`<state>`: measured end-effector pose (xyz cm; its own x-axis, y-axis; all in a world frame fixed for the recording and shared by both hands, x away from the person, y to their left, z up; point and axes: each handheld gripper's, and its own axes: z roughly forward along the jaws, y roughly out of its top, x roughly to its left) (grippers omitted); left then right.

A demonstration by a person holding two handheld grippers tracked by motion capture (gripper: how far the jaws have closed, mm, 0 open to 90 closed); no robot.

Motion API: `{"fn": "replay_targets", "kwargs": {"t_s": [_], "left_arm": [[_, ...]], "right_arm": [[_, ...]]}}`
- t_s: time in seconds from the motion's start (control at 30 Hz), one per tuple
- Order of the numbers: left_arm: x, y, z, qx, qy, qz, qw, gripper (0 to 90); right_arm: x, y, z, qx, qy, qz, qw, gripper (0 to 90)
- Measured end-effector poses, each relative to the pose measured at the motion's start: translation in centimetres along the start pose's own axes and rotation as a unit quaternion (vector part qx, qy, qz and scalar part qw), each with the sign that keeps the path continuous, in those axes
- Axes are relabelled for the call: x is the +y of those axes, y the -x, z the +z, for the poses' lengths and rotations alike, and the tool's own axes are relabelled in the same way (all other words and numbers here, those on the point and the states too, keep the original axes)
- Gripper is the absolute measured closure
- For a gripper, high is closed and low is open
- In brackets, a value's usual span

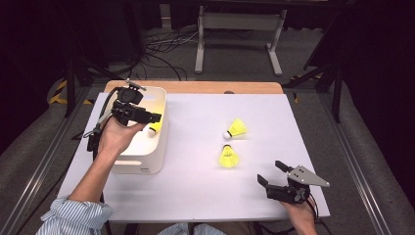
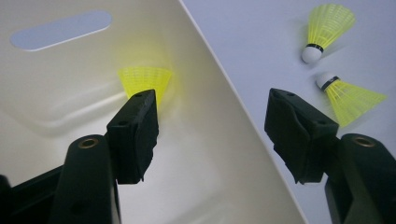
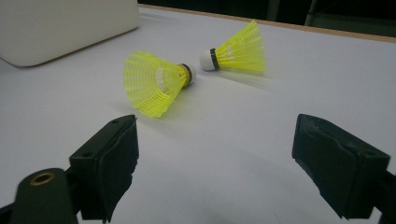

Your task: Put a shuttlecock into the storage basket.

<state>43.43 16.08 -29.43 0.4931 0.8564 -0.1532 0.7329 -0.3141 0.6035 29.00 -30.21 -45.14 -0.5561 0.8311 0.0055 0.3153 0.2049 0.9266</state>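
Shuttlecock (image 2: 144, 80) dropped in bin (image 1: 155, 147); left gripper (image 1: 150, 117) open, empty. Next we close open right gripper (image 1: 270, 173) on nearest shuttlecock (image 1: 229, 156) at 11 o'clock.

No lettering, label, brand or number can be read anywhere. A small dark mark sits low on the near wall of the cream bin (image 1: 142, 164), below the left gripper's (image 1: 151, 117) fingers, too small to make out. The yellow shuttlecocks (image 3: 156, 86) beyond the right gripper's (image 3: 215, 163) fingers carry no print.
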Motion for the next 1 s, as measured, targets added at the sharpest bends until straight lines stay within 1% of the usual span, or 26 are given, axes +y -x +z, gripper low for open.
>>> {"fn": "replay_targets", "kwargs": {"t_s": [0.03,0.13,0.33,0.5,0.83,1.0], "left_arm": [[0.0,0.1,0.0,0.001,0.003,0.005,1.0000,35.9],[0.1,0.6,0.0,-0.006,0.001,0.012,0.9999,36.1],[0.1,1.0,0.1,-0.011,-0.001,0.017,0.9998,36.6],[0.3,1.7,0.3,-0.015,-0.001,0.023,0.9996,36.9],[0.3,2.9,0.6,-0.024,-0.004,0.044,0.9988,37.2],[0.2,3.6,0.8,-0.031,-0.003,0.048,0.9983,37.2]], "right_arm": [[0.0,0.0,0.0,0.000,-0.001,0.000,1.0000,15.2],[0.0,0.0,0.0,0.000,-0.001,-0.001,1.0000,15.3],[0.0,0.0,0.0,0.000,-0.002,0.000,1.0000,15.3],[0.0,0.0,0.0,0.000,-0.002,0.000,1.0000,15.3],[0.0,0.0,0.0,0.001,-0.002,0.000,1.0000,15.5],[0.0,0.0,0.0,0.001,-0.003,0.001,1.0000,15.6]]}}
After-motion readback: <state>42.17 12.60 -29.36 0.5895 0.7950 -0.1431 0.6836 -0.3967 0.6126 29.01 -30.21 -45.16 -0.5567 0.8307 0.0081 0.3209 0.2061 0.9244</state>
